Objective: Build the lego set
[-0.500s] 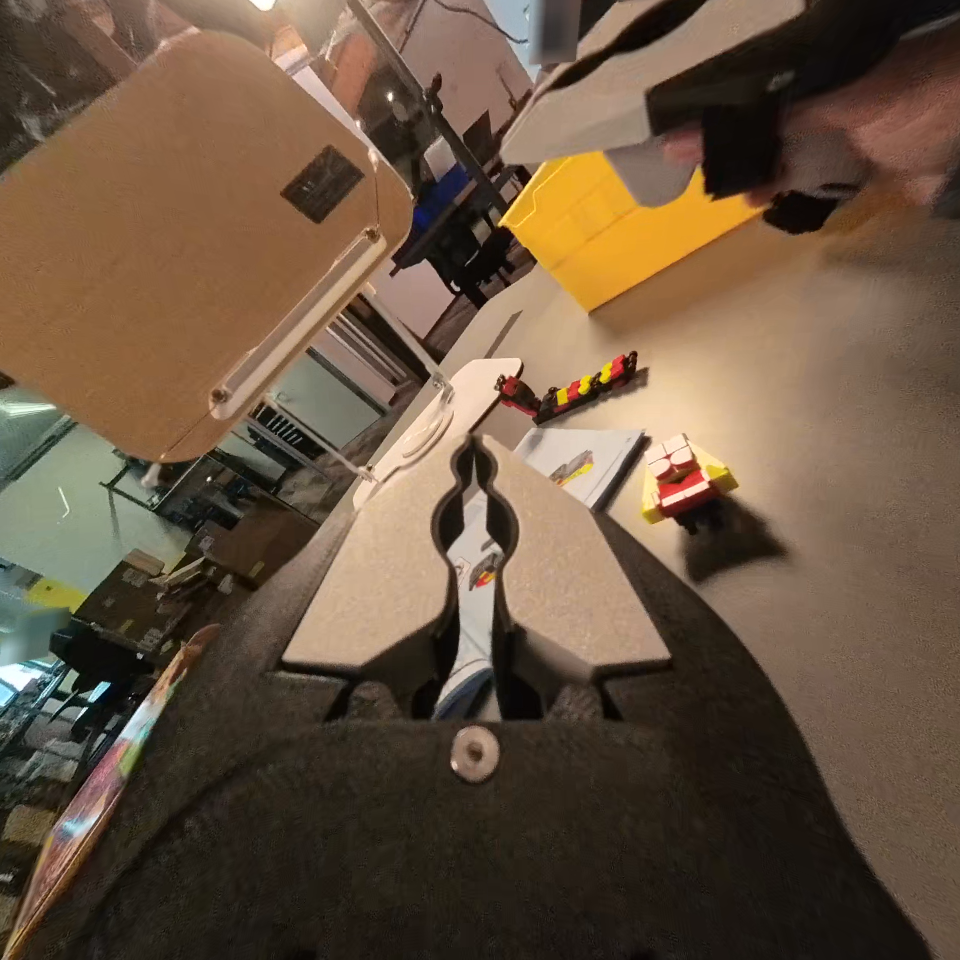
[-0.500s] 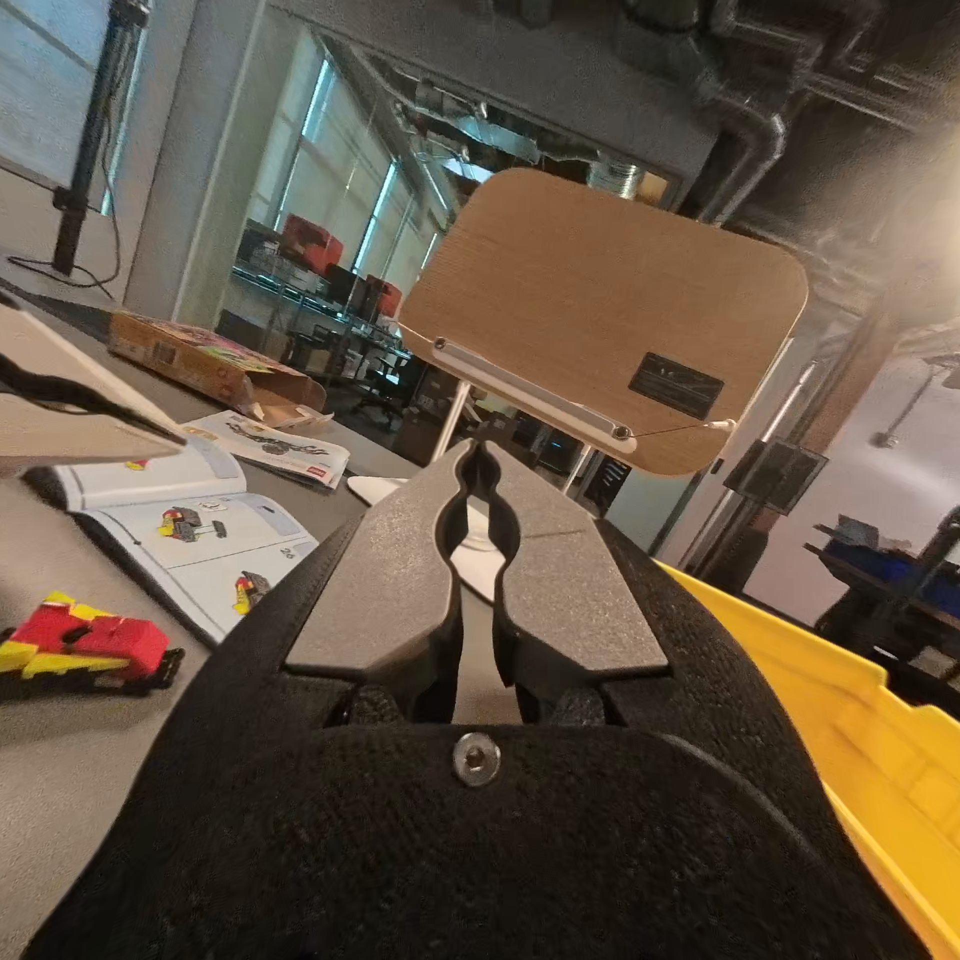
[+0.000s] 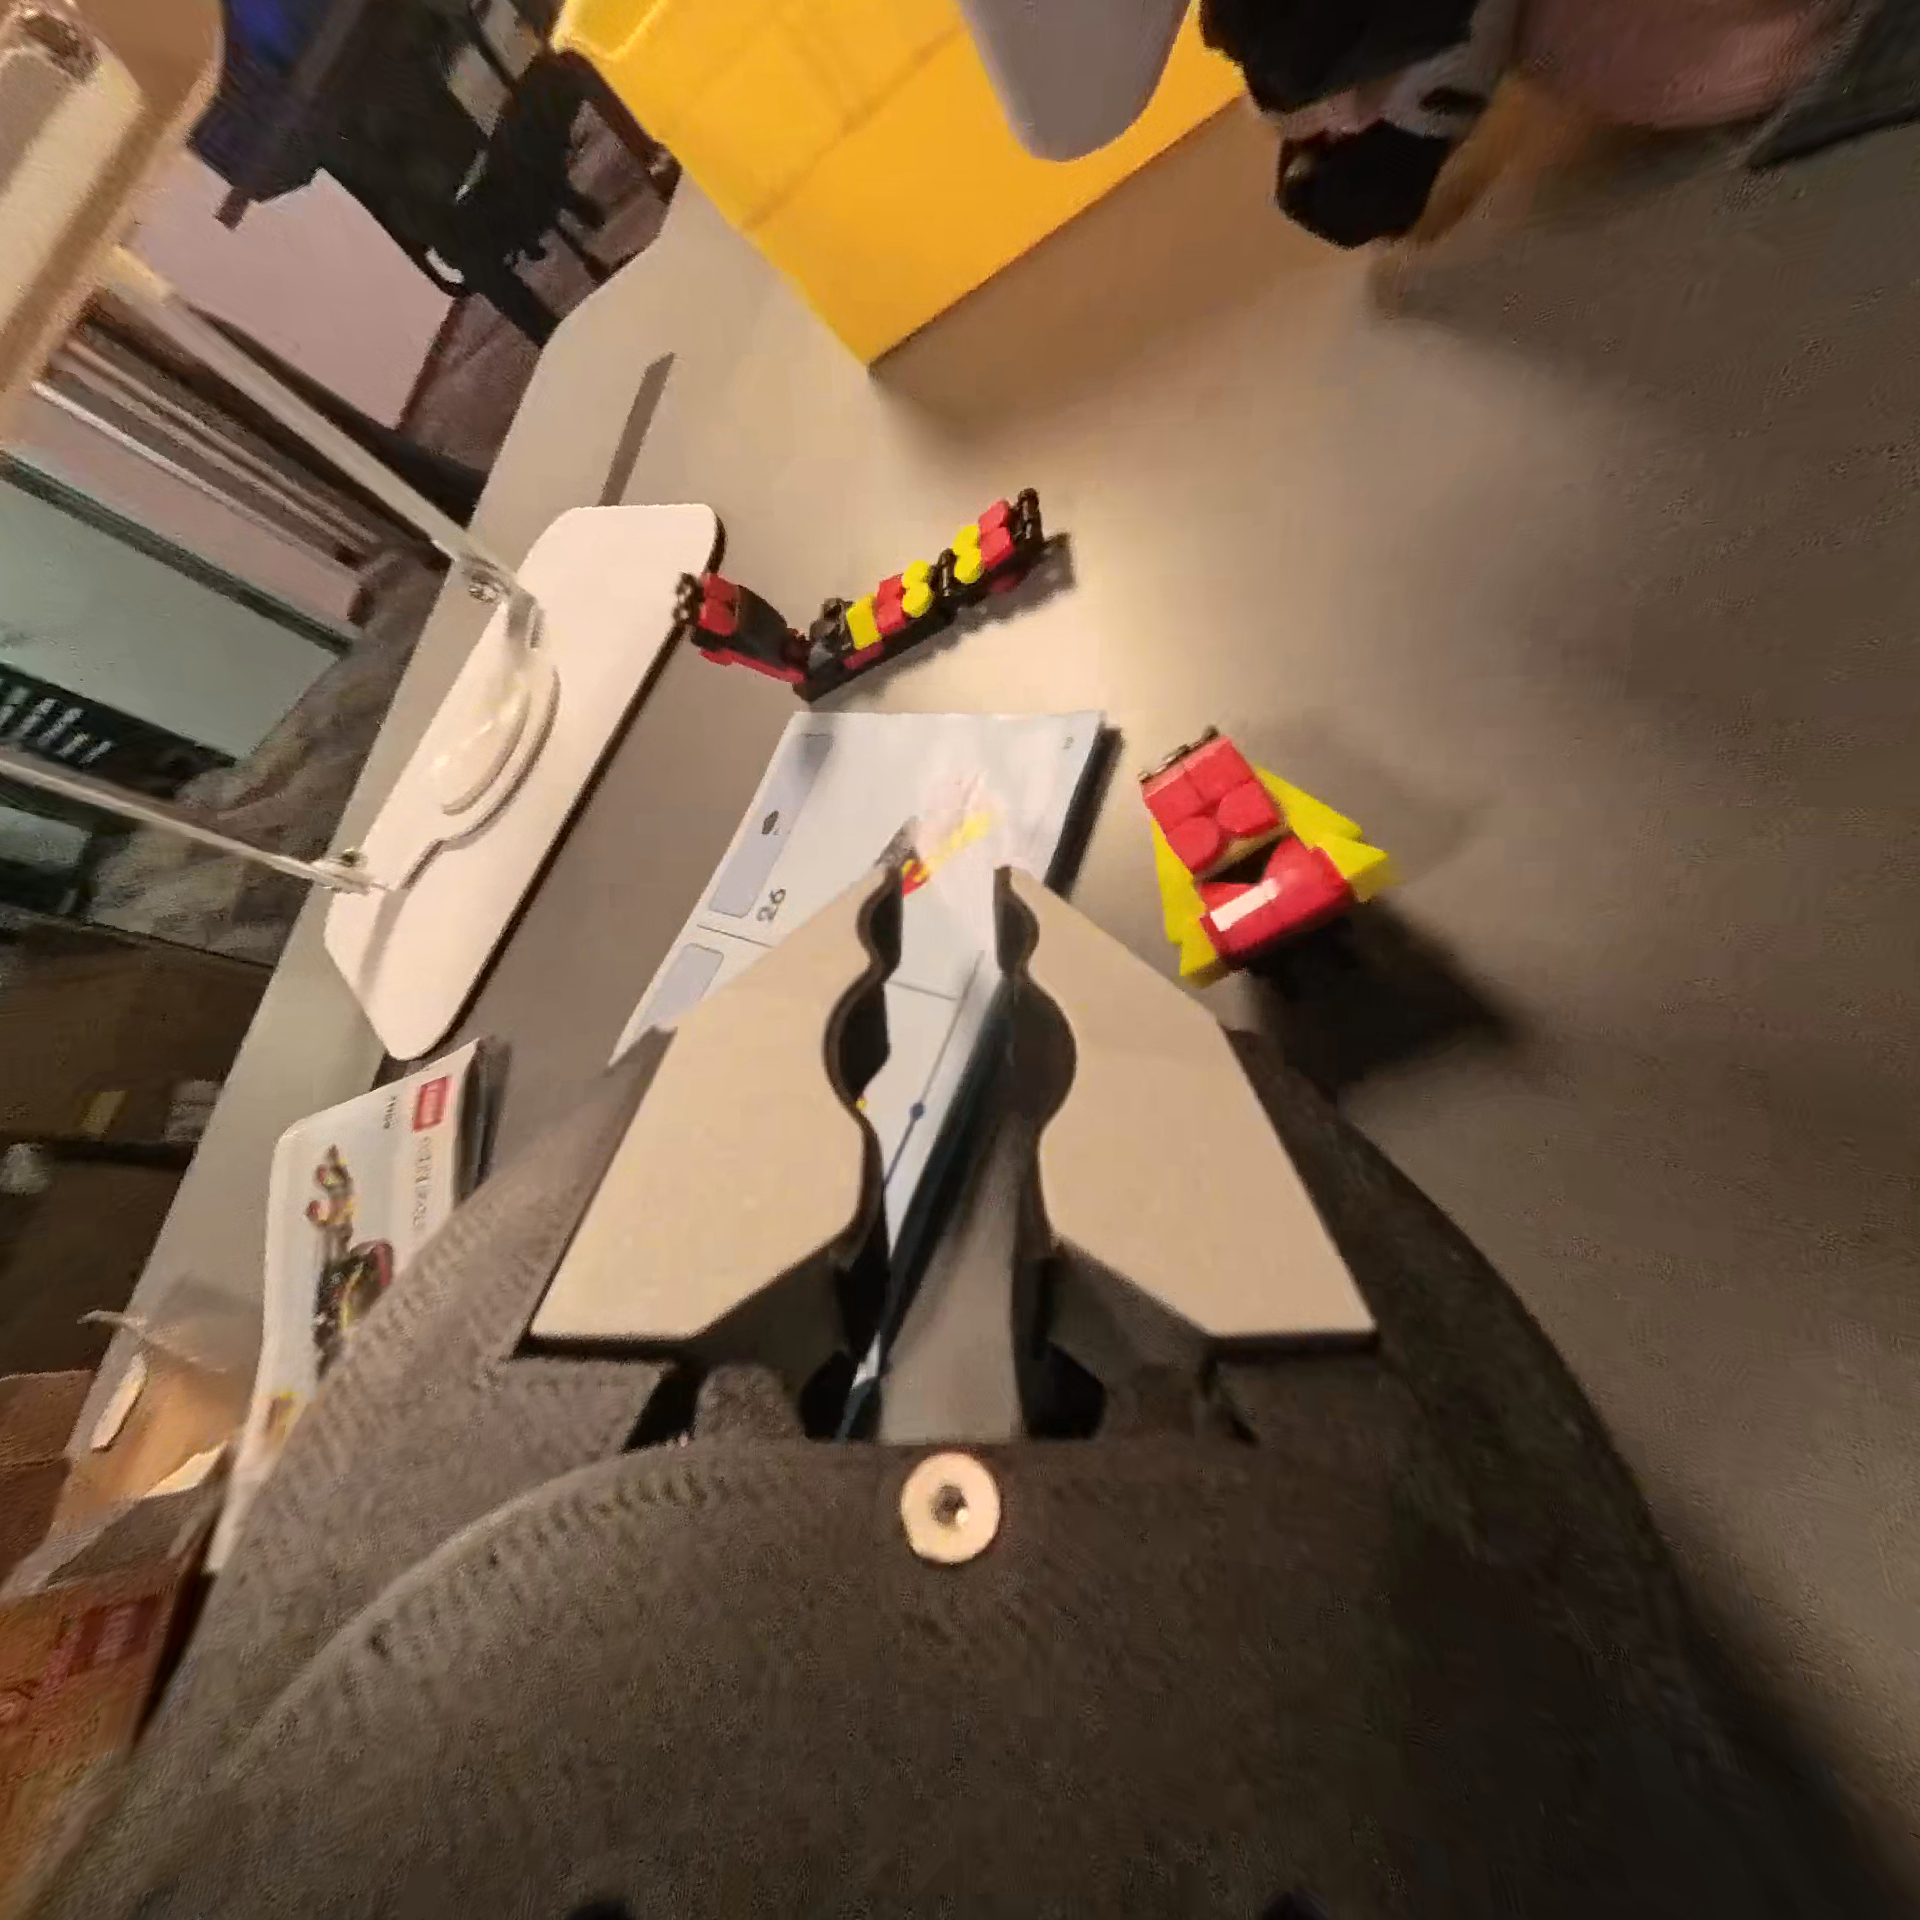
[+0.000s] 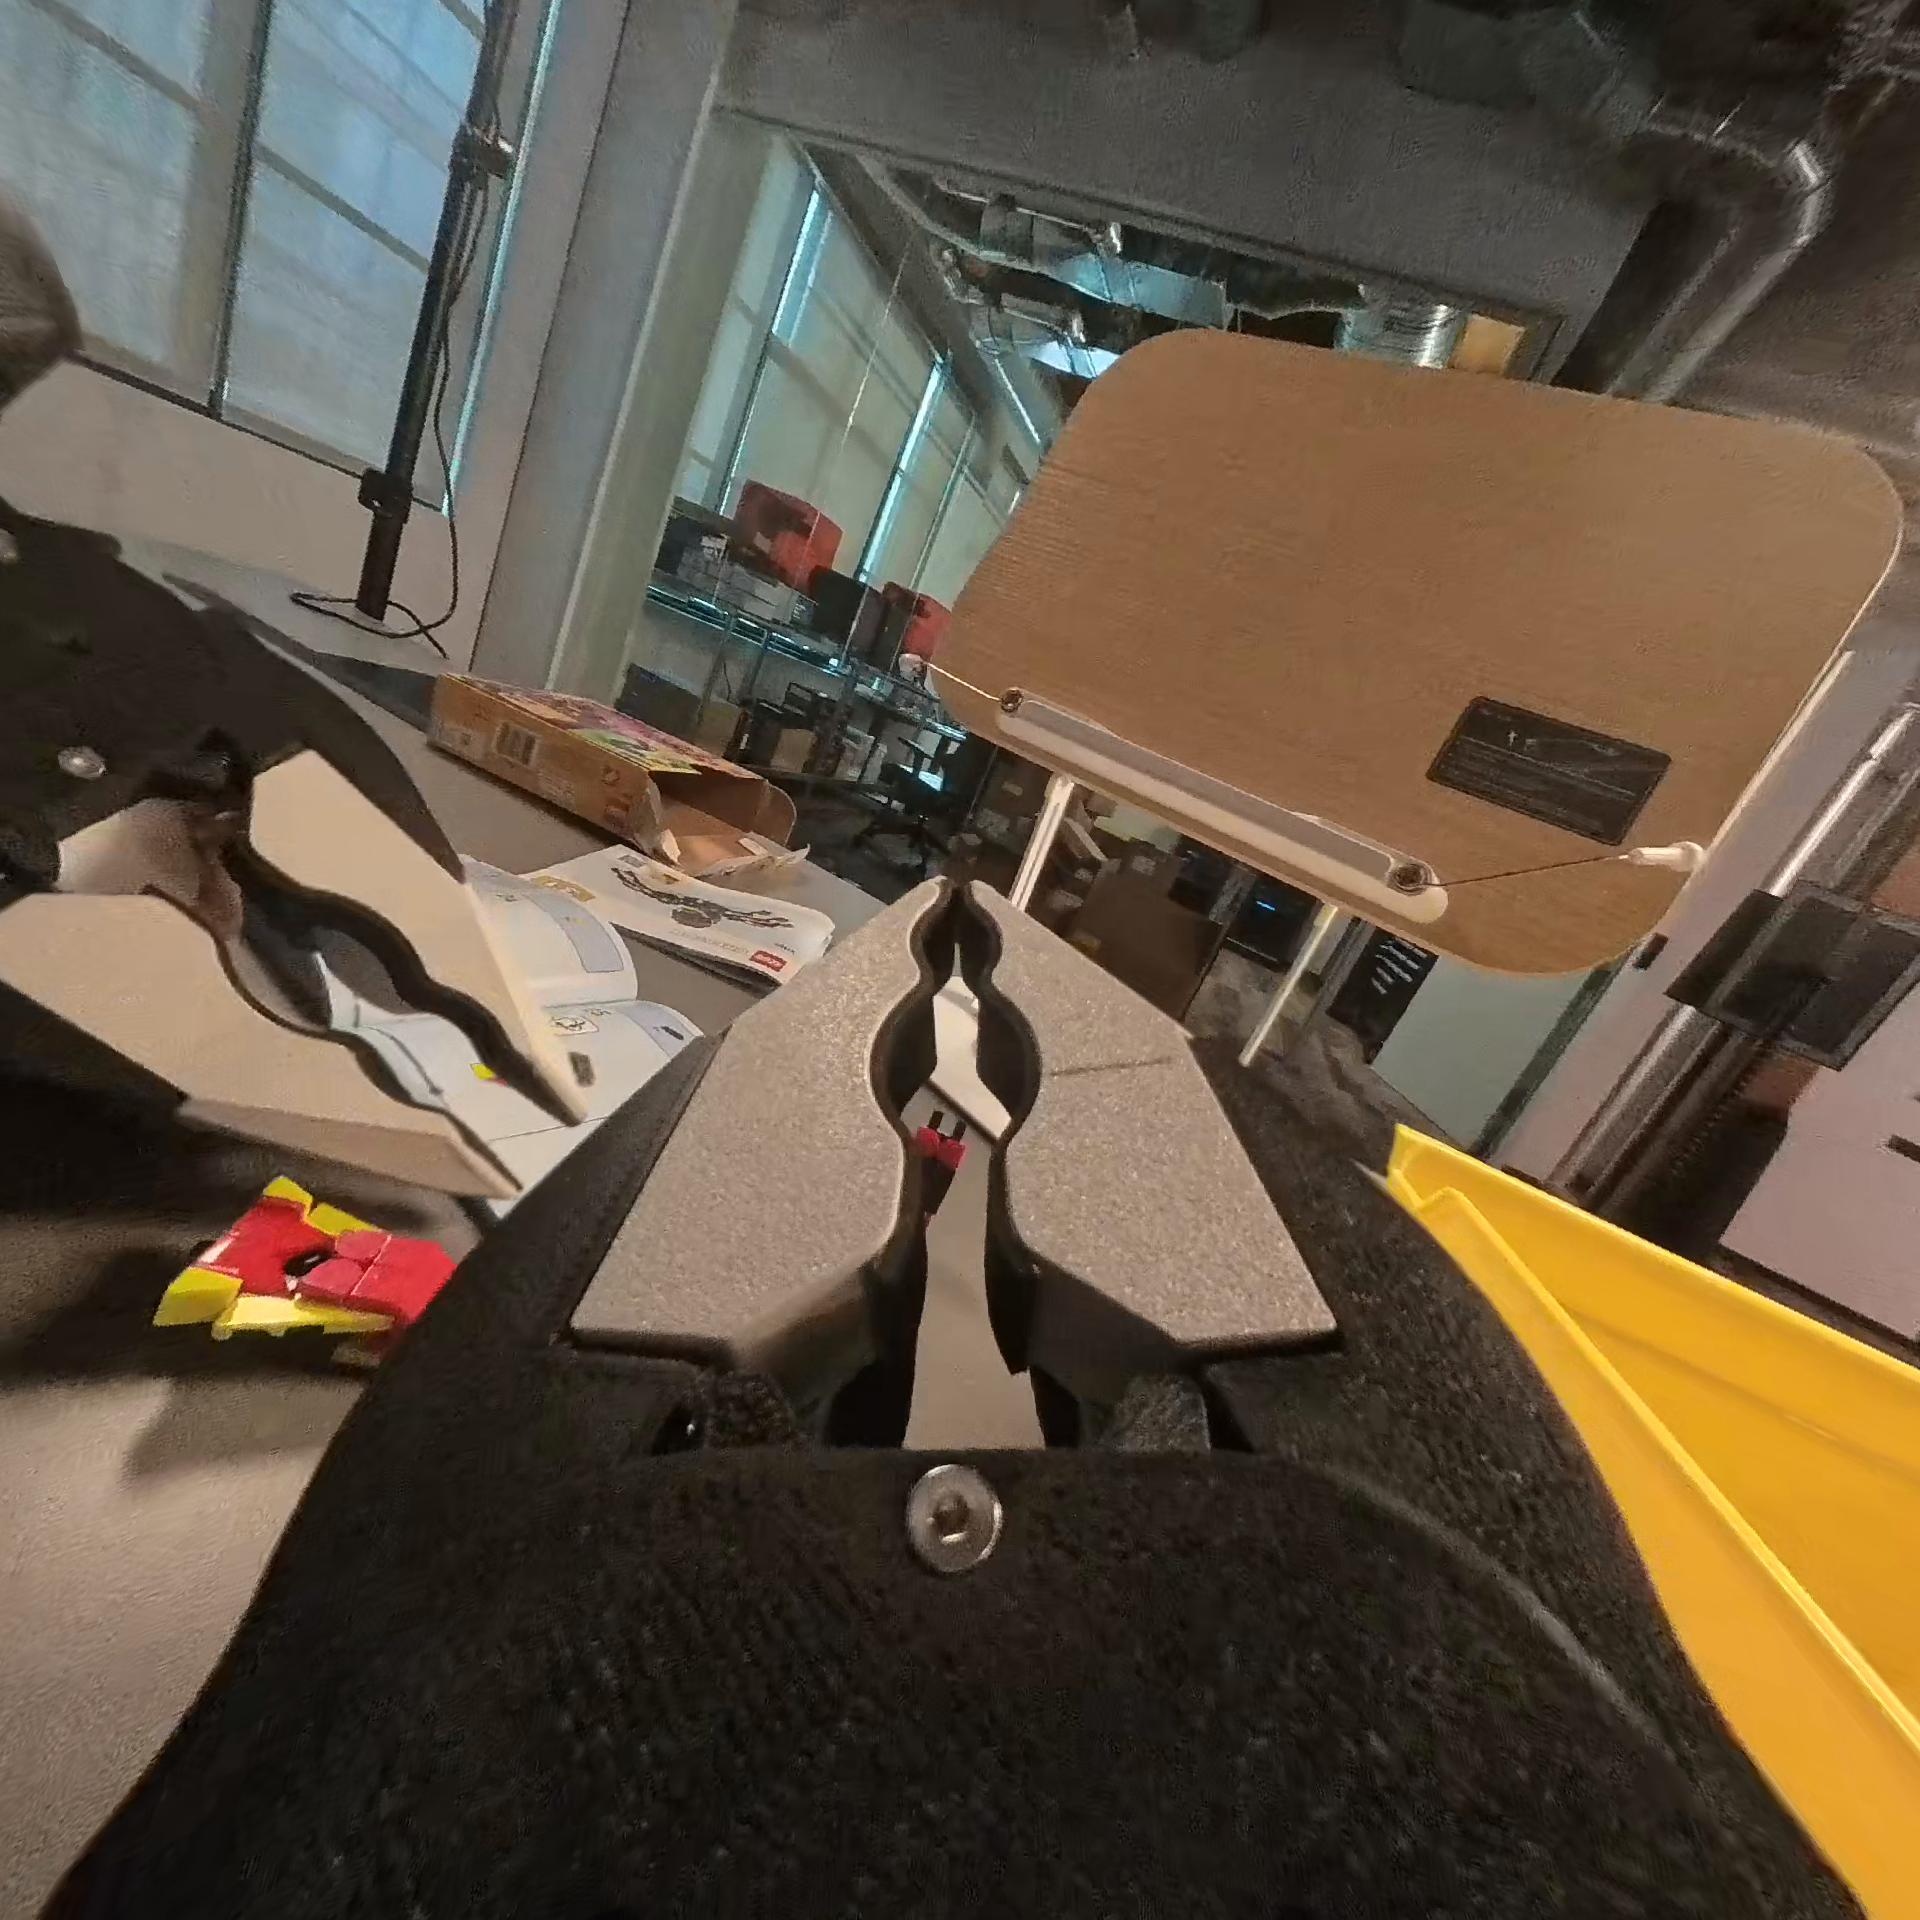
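Observation:
A red and yellow lego assembly (image 3: 1257, 862) lies on the grey table, just right of my left gripper (image 3: 948, 883). It also shows in the right wrist view (image 4: 312, 1288). A long black strip with red and yellow pieces (image 3: 904, 603) lies farther off, by the white stand base (image 3: 520, 758). My left gripper hovers over the open instruction booklet (image 3: 914, 790), its jaws a little apart and empty. My right gripper (image 4: 951, 896) is shut and empty, held above the table beside the yellow bin (image 4: 1714, 1455). A red bit of the strip (image 4: 938, 1148) shows through its finger gap.
A wooden board on a stand (image 4: 1403, 644) rises behind the work area. A second booklet (image 4: 707, 914) and an opened cardboard box (image 4: 603, 758) lie at the table's far left. The yellow bin (image 3: 883, 156) stands at the back. The left gripper (image 4: 540, 1143) reaches in from the left. The grippers' ends are close to 12 cm from one another.
My left gripper has tipped down toward the booklet and its jaws have parted slightly. The right gripper has shifted, so the left gripper now shows larger in its view.

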The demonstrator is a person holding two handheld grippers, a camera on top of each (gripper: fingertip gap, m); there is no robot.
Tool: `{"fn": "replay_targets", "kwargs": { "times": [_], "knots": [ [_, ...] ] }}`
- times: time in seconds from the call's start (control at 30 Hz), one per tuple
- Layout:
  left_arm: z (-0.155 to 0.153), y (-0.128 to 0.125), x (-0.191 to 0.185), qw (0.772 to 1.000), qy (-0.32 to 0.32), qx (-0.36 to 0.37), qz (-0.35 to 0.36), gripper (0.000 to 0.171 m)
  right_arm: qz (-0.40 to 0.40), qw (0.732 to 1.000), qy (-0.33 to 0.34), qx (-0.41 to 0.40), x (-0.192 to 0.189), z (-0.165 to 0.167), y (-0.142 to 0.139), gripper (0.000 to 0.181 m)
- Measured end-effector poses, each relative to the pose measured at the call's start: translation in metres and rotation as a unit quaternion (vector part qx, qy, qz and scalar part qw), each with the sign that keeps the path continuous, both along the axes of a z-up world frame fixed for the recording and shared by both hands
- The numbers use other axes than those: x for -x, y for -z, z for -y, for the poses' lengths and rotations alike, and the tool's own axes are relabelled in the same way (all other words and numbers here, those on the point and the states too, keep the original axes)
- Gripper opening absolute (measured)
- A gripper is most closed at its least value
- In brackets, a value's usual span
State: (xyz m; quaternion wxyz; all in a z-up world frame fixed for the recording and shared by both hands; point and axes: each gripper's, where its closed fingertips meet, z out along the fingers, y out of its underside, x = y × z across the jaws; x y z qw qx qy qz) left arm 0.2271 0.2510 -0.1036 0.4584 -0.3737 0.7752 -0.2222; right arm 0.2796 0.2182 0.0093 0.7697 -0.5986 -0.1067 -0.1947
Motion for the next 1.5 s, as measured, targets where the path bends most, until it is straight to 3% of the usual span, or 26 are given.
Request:
{"fn": "replay_targets", "kwargs": {
  "times": [0.13, 0.33, 0.6, 0.8, 1.03, 1.23, 1.33, 1.43, 1.5],
  "knots": [
    [0.005, 0.002, 0.002, 0.995, 0.023, 0.083, -0.04, 0.03, -0.013, 1.0, 0.003, 0.002, -0.003, 0.0, 0.001, 0.0],
    [0.007, 0.01, 0.003, 0.979, 0.035, 0.171, -0.107, 0.033, -0.015, 1.0, 0.002, 0.005, -0.004, -0.001, 0.002, 0.0],
    [0.0, 0.013, 0.001, 0.971, 0.008, 0.202, -0.126, 0.024, -0.02, 1.0, 0.0, 0.007, -0.004, -0.001, 0.003, 0.0],
    [-0.002, 0.014, 0.001, 0.974, 0.002, 0.191, -0.123, 0.0, -0.027, 1.0, 0.01, 0.012, -0.008, -0.001, 0.005, 0.0],
    [-0.004, 0.014, 0.0, 0.973, -0.005, 0.197, -0.122, 0.0, -0.022, 0.999, 0.029, 0.021, -0.012, -0.002, 0.008, 0.0],
    [-0.01, -0.001, -0.002, 0.966, -0.012, 0.246, -0.083, 0.0, -0.014, 0.998, 0.047, 0.029, -0.016, -0.002, 0.01, 0.0],
    [-0.012, -0.007, -0.003, 0.971, -0.013, 0.231, -0.056, 0.0, -0.013, 0.998, 0.047, 0.029, -0.016, -0.002, 0.01, 0.0],
    [-0.007, -0.002, -0.002, 0.981, -0.005, 0.187, -0.06, 0.031, -0.013, 0.998, 0.045, 0.03, -0.016, -0.002, 0.011, 0.0],
    [-0.006, 0.003, -0.002, 0.985, -0.007, 0.159, -0.069, 0.039, -0.012, 0.998, 0.044, 0.031, -0.015, -0.002, 0.011, 0.0]
  ]
}}
